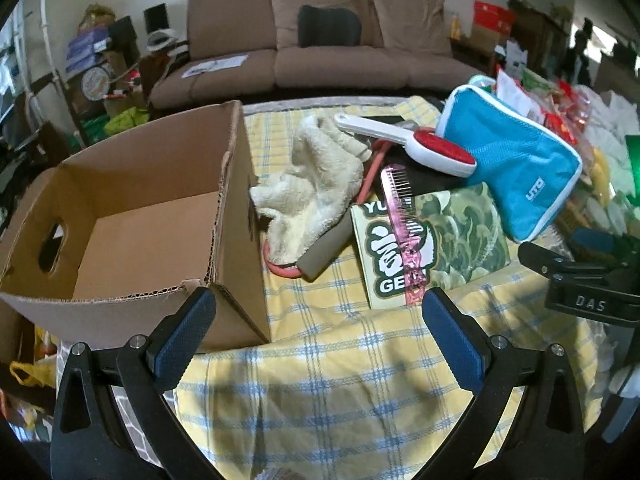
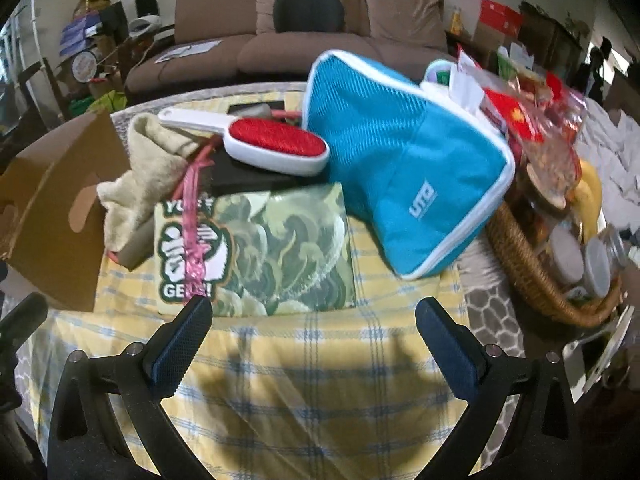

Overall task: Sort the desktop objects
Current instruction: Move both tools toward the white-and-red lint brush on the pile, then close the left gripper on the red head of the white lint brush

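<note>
An empty cardboard box [image 1: 152, 232] stands at the left on the yellow plaid cloth [image 1: 340, 380]. Beside it lie a cream towel [image 1: 316, 180], a pink comb [image 1: 404, 224] on a green booklet [image 1: 452, 240], a red-and-white lint brush [image 1: 420, 146] and a blue pouch [image 1: 516, 172]. My left gripper [image 1: 318, 320] is open and empty, near the box's front corner. My right gripper [image 2: 314, 328] is open and empty, just in front of the booklet [image 2: 280, 248]; the comb [image 2: 194, 232], brush [image 2: 276, 144], pouch [image 2: 404, 160] and box [image 2: 60, 208] show there too.
A wicker basket [image 2: 532, 280] with jars and bananas sits at the right. A red cord with a grey handle [image 1: 320, 256] pokes out under the towel. The right gripper's body [image 1: 588, 280] shows at the left view's right edge. A brown sofa [image 1: 312, 40] stands behind.
</note>
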